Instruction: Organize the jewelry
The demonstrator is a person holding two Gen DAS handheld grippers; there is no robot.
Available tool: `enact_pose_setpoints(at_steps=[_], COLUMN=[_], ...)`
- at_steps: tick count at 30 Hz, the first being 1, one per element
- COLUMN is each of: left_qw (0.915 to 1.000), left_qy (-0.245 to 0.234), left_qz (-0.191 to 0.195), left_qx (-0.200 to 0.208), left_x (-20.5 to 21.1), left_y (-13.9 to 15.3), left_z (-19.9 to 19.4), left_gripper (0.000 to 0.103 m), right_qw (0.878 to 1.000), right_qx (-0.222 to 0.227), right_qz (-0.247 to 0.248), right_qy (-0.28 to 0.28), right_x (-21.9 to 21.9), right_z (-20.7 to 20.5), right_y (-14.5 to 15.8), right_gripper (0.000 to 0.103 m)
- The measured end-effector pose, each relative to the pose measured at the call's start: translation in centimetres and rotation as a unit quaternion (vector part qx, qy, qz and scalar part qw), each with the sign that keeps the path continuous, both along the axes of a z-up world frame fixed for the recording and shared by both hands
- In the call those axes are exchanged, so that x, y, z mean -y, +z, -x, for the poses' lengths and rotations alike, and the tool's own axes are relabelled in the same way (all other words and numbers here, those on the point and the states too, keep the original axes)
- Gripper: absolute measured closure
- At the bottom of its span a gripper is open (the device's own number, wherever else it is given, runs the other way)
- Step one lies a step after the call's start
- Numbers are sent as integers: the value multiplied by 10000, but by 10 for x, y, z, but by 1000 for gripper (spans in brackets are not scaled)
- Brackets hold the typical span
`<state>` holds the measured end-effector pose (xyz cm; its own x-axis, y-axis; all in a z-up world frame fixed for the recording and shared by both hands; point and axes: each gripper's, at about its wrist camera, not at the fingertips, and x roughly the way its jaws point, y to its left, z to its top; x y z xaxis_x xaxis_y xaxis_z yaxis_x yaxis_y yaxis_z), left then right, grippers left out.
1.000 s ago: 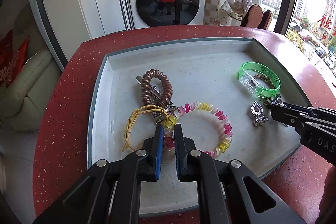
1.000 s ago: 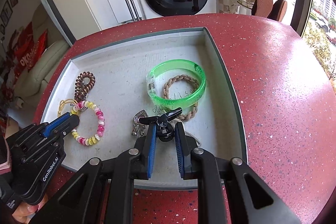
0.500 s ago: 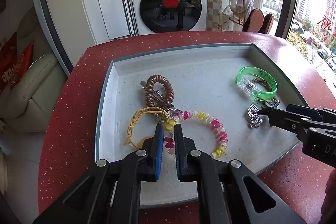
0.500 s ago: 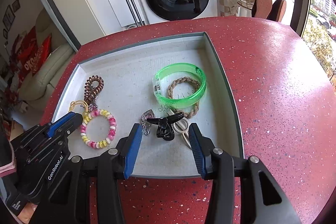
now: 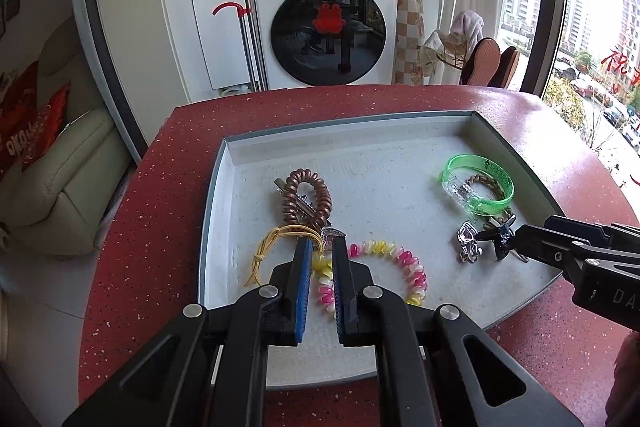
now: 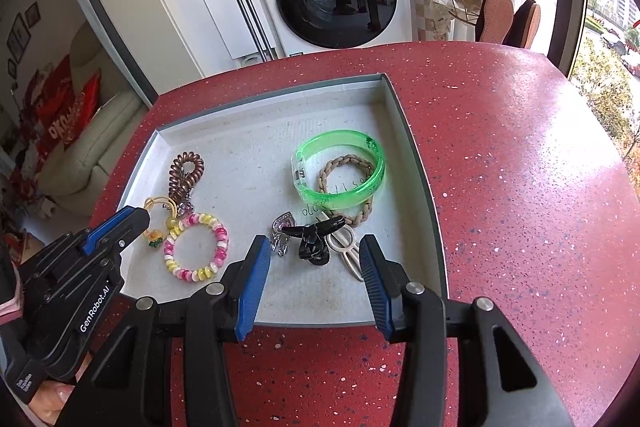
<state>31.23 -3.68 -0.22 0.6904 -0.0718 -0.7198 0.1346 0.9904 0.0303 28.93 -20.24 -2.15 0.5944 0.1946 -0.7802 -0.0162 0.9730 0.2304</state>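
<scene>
The left tool (image 5: 320, 259) pinches the pink-and-yellow springy coil bracelet (image 5: 384, 267) in the grey tray (image 5: 440, 131). It looks light, soft and stretchy. The right tool (image 6: 314, 259) gapes wide over the small black hair clip (image 6: 314, 243).

Left gripper (image 5: 320, 259): fingers nearly closed, narrow gap, pinching a beaded coil band (image 5: 384, 267), pitched down. Right gripper (image 6: 314, 255): jaws spread wide, holding nothing, hovered low, reaching in from the right side.
</scene>
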Motion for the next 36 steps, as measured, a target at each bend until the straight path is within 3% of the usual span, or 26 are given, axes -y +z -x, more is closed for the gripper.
enact_pose_setpoints(at_steps=[12, 13, 14, 16, 20, 22, 23, 36], left_qw=[9999, 9999, 9998, 9990, 9991, 9991, 9991, 9990], left_qy=[135, 141, 170, 323, 276, 312, 340, 400], left_qz=[68, 60, 48, 7, -40, -4, 2, -172], left_qx=[73, 73, 67, 304, 307, 273, 236, 35], left_x=[-8, -9, -10, -13, -15, -17, -18, -18], left_y=[8, 8, 9, 14, 16, 14, 14, 7], left_z=[6, 6, 7, 13, 16, 16, 17, 26], left_gripper=[75, 54, 0, 0, 0, 0, 0, 0], right_qw=[9999, 9999, 9999, 9997, 9992, 9992, 9992, 9990], right_qx=[109, 124, 147, 220, 305, 315, 314, 35], right_qz=[30, 31, 42, 102, 247, 263, 247, 435], right_qy=[-15, -12, -10, -8, -11, -29, -45, 94], right_x=[2, 2, 1, 0, -2, -2, -2, -5], right_z=[7, 7, 9, 12, 16, 17, 18, 15], right_y=[9, 10, 11, 15, 18, 19, 19, 10], right_gripper=[53, 52, 51, 47, 38, 23, 20, 0])
